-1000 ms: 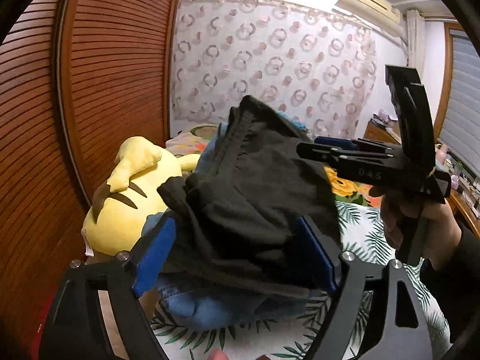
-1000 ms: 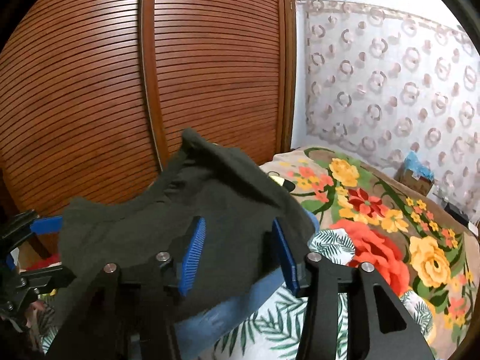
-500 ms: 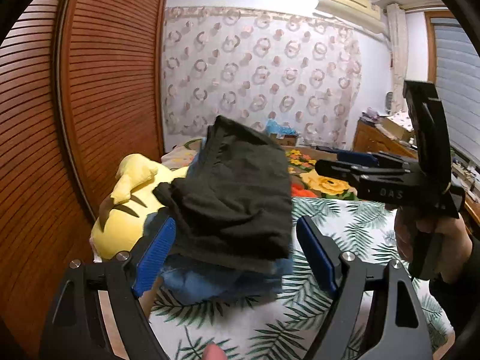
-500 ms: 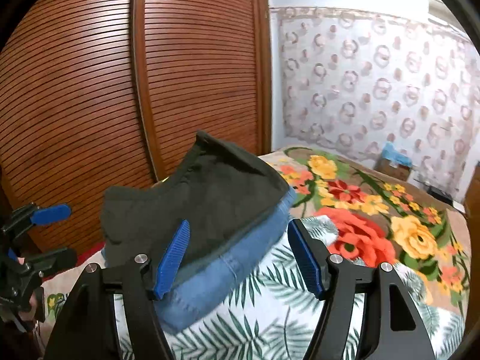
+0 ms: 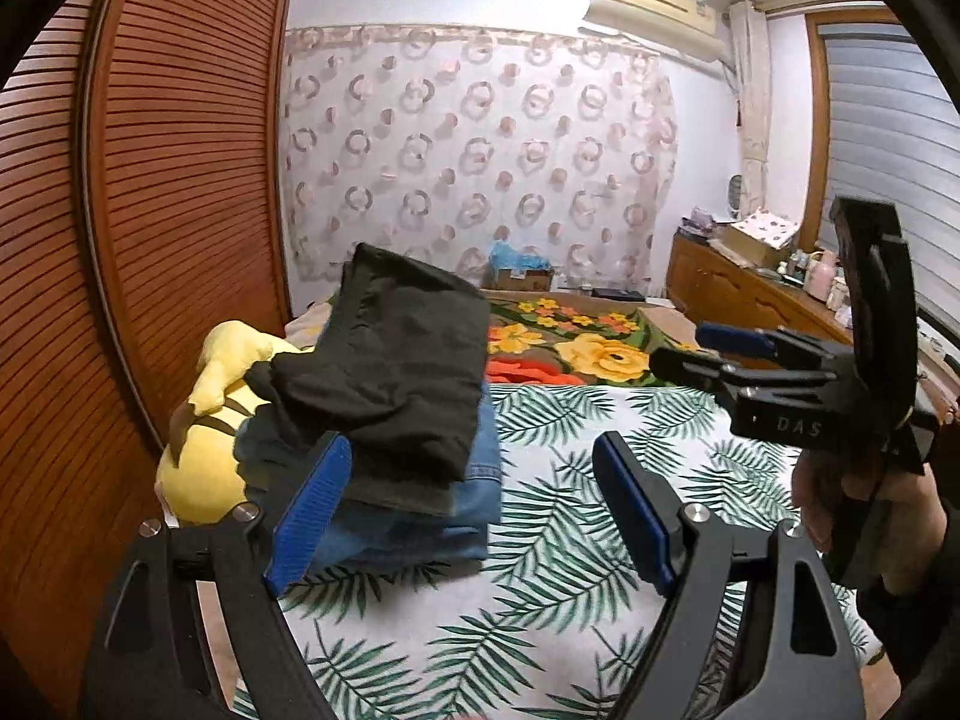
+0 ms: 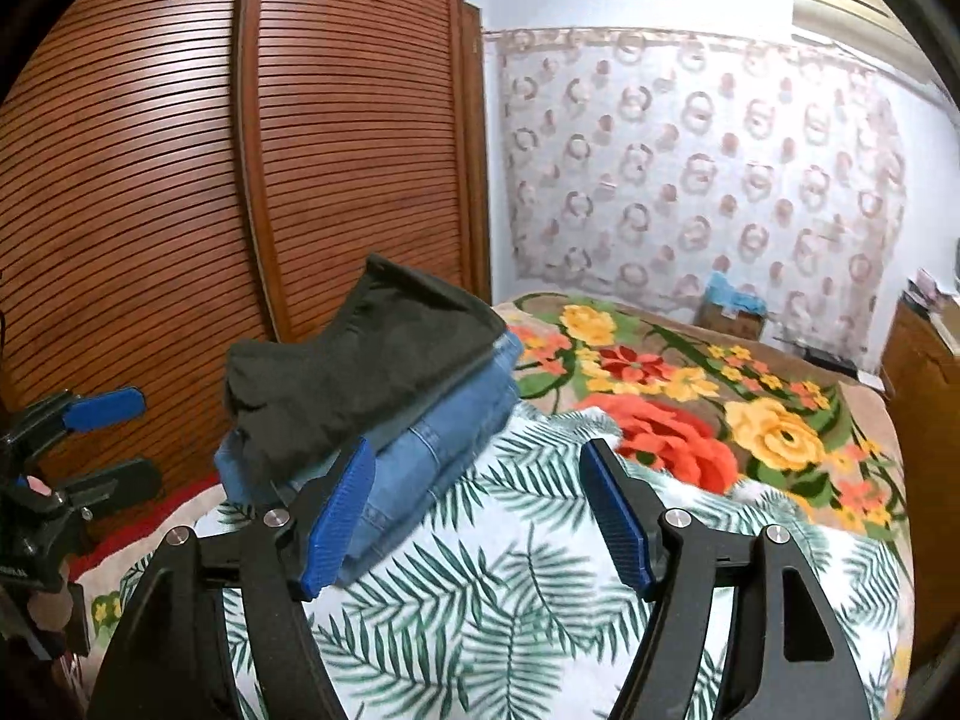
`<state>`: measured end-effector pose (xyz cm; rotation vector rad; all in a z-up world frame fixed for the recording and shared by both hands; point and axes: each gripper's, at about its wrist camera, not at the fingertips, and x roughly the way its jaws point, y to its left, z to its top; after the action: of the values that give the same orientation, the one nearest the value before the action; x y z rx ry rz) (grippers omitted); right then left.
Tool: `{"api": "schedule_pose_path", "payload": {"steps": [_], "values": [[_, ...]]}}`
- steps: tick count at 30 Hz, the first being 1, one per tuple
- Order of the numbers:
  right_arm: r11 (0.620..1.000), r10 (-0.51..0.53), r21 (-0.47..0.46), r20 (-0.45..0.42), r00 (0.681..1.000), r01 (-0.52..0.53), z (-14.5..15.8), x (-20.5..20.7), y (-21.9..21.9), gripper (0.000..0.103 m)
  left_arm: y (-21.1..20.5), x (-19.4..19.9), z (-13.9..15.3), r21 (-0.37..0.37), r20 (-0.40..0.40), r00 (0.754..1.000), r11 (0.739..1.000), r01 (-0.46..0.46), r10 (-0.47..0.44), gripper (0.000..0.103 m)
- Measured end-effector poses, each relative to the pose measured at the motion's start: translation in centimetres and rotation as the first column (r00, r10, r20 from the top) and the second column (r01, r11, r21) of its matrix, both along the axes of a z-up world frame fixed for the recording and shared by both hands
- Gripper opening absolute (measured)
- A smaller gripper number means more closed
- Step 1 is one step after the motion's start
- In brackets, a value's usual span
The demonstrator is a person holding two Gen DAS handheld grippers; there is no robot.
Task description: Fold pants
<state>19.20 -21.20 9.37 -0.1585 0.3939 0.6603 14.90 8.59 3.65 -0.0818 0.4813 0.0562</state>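
Jaws spread wide and holding nothing on both the left gripper [image 5: 465, 516] and the right gripper [image 6: 480, 516], the folded black pants [image 5: 390, 384] lie atop folded blue jeans [image 6: 444, 444] on the bed [image 5: 540, 552], beside a yellow plush toy [image 5: 204, 444].

Only one bit of lettering shows: pale letters "DAS" on the black plastic body of the right gripper [image 5: 735, 354], seen from the left wrist view
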Motion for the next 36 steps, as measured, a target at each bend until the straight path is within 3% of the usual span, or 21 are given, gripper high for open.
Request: {"api": "schedule_pose_path", "payload": {"steps": [23,36], "values": [[0.971,-0.240,0.020,-0.015,0.971,0.240,0.1,-12.3,-2.9,0.076,-6.1,-3.3,-1.4,-0.001,-0.029,0.994,0.995,0.103,-0.103,0.083],[0.947,-0.319,0.054,0.014,0.948,0.318,0.0,-17.8,-3.4,0.076,-8.4,-5.3,0.2,0.017,-0.005,0.992,0.992,0.125,-0.125,0.083]]}}
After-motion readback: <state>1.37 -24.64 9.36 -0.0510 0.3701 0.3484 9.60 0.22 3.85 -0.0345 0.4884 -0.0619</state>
